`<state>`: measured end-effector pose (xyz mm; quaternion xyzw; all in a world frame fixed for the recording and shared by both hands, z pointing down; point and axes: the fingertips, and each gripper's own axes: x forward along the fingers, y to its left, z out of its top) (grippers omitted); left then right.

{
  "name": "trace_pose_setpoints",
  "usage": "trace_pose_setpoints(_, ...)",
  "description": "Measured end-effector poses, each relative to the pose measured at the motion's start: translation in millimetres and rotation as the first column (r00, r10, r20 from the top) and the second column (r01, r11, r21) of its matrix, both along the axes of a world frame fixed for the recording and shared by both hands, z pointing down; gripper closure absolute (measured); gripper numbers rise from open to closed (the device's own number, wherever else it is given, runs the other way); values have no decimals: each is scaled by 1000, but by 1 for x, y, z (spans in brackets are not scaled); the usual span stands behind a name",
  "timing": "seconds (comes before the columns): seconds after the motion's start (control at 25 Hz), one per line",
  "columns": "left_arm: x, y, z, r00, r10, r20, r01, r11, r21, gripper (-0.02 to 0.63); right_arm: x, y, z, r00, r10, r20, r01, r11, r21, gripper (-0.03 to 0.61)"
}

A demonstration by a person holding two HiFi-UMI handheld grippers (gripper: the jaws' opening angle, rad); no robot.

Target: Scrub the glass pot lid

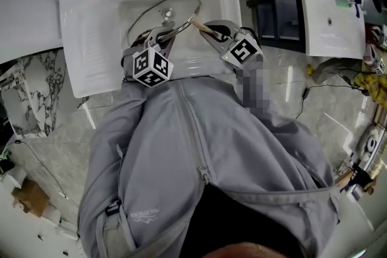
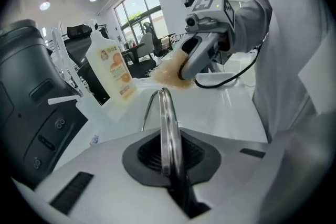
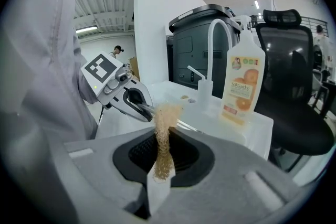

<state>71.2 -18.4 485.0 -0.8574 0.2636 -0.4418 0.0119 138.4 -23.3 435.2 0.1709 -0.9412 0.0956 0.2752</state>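
Note:
The glass pot lid (image 1: 164, 15), with a metal rim and a centre knob, stands tilted in the white sink (image 1: 91, 27). My left gripper (image 1: 163, 39) is shut on the lid's near rim; in the left gripper view the steel rim (image 2: 166, 113) runs edge-on between the pads. My right gripper (image 1: 204, 27) is shut on a tan scrub sponge (image 3: 164, 134), whose tip rests against the lid's right edge (image 3: 191, 127). From the left gripper view, the sponge (image 2: 168, 73) sticks out of the right gripper (image 2: 185, 68). The left gripper (image 3: 146, 108) shows in the right gripper view.
An orange-labelled soap bottle (image 3: 243, 78) and a white faucet (image 3: 212, 52) stand on the sink's back ledge. A black office chair (image 3: 289, 65) and a dark bin (image 3: 197, 34) lie behind. A second white sink (image 1: 329, 15) sits to the right. Grey jacket fills the near view.

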Motion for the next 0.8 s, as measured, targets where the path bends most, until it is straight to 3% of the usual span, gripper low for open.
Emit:
trace_pose_setpoints(0.08, 6, 6, 5, 999, 30, -24, -31, 999, -10, 595, 0, 2, 3, 1000, -11, -11, 11, 1000, -1, 540)
trace_pose_setpoints(0.52, 12, 45, 38, 979, 206, 6, -206, 979, -12, 563, -16, 10, 7, 993, -107, -41, 107, 994, -13, 540)
trace_pose_setpoints(0.8, 16, 70, 54, 961, 277, -12, -277, 957, -87, 517, -35, 16, 21, 985, -159, -66, 156, 987, -44, 540)
